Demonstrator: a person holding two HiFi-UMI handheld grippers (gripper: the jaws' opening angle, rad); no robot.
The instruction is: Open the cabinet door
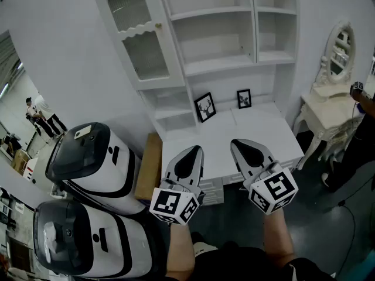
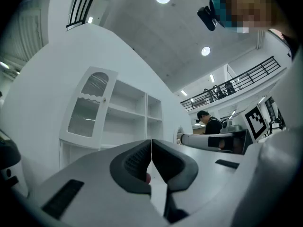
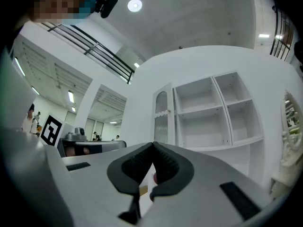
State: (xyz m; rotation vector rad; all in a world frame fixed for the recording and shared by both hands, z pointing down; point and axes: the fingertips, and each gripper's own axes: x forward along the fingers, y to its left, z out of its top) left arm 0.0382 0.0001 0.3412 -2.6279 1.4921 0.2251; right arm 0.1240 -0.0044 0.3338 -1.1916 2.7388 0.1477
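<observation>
The left gripper point(image 1: 195, 149) has its two jaws pressed together at the tips, with nothing between them; its own view shows the dark pads meeting along a thin line at the centre of the frame point(image 2: 151, 144). The right gripper point(image 1: 237, 141) is likewise closed and empty, its pads meeting at the tip in its own view point(image 3: 152, 145). In the head view both sit at lower centre, side by side and apart, each with a marker cube point(image 1: 173, 205) at its base, and a forearm runs down from each to the bottom edge.

Beyond the jaw tips lies a white desk top point(image 1: 258, 130), with two small framed pictures point(image 1: 204, 106) standing at its back (one shows antlers). Above them, at top centre, rises the white cabinet point(image 1: 217, 37) with bare open shelves.

The cabinet door point(image 1: 140, 37) is at upper left of the head view, well apart from both grippers. It is white, with glass panes and an arched top, and stands swung out to the left of the shelves. The left gripper view shows it at centre left point(image 2: 89, 109), and the right gripper view nearly edge-on point(image 3: 162, 115).

Two white-and-black machines point(image 1: 94, 157) fill the lower left, and a white vanity with an oval mirror point(image 1: 338, 48) stands at the right edge.
</observation>
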